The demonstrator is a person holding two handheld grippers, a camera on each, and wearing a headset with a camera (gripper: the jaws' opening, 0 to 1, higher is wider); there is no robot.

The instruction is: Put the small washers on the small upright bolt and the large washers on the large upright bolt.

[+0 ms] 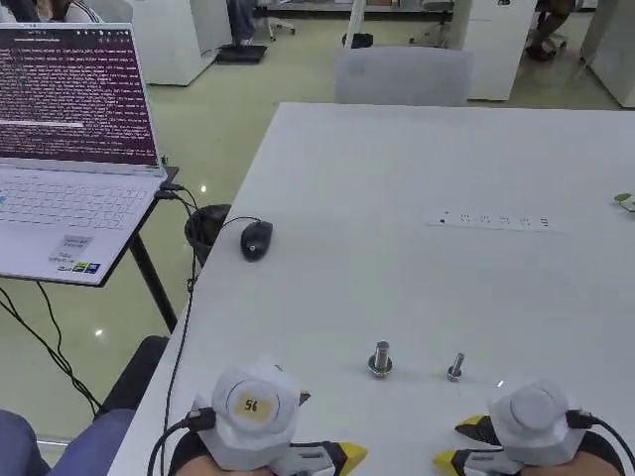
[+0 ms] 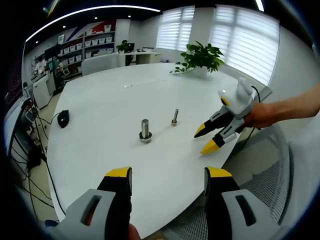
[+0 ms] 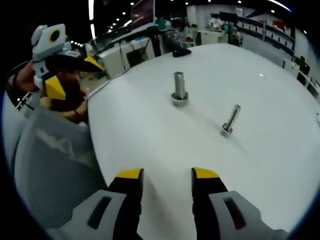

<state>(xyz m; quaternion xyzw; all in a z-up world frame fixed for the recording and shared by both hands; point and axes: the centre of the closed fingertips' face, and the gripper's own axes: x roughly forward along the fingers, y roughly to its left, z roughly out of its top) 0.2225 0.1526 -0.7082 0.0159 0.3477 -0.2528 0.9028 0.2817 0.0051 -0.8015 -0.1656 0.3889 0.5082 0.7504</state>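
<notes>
Your left hand-held gripper (image 2: 168, 174) and right hand-held gripper (image 3: 167, 174) gape empty; the large bolt (image 1: 380, 359) and small bolt (image 1: 455, 368) stand upright on the desk (image 1: 397, 178).

The left gripper (image 2: 169, 174) is held low and forward, with its yellow-tipped jaws spread wide and nothing between them. The right gripper (image 3: 167, 174) is held at the same level, its jaws likewise parted and empty. In the head view both are turned inward toward each other. The right gripper is gripped by a hand (image 2: 258, 115) on a bare, outstretched forearm (image 2: 296, 102).
</notes>
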